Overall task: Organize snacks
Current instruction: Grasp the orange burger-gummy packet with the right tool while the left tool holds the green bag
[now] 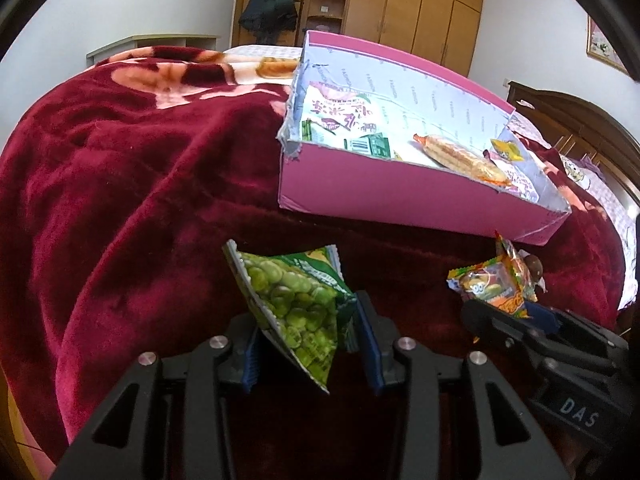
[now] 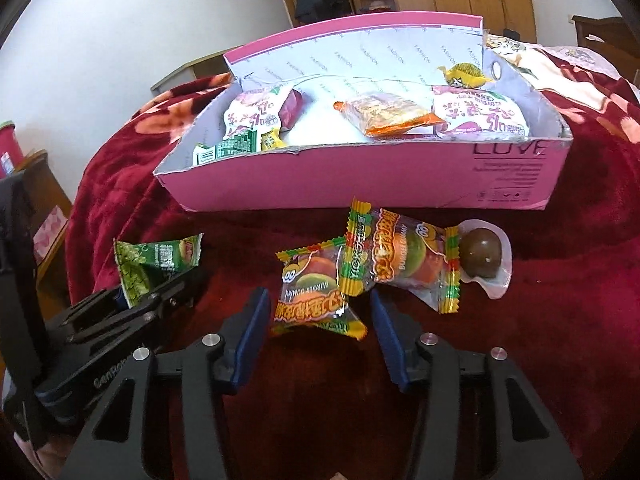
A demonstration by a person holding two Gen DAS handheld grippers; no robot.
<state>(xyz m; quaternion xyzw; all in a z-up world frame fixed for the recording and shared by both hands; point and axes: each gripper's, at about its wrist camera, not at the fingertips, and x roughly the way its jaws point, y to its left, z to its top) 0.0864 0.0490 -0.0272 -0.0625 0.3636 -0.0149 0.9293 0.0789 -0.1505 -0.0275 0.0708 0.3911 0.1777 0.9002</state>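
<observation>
Fingers on pea packet — snack-filled box

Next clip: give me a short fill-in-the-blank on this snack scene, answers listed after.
1. The left gripper is shut on the green ____ packet.
2. The open cardboard box holding snacks is ____ outside.
3. The round brown chocolate ball lies on the dark red ____.
4. The near burger gummy packet sits between the ____ gripper's blue pads.

Answers: pea; pink; blanket; right
</observation>
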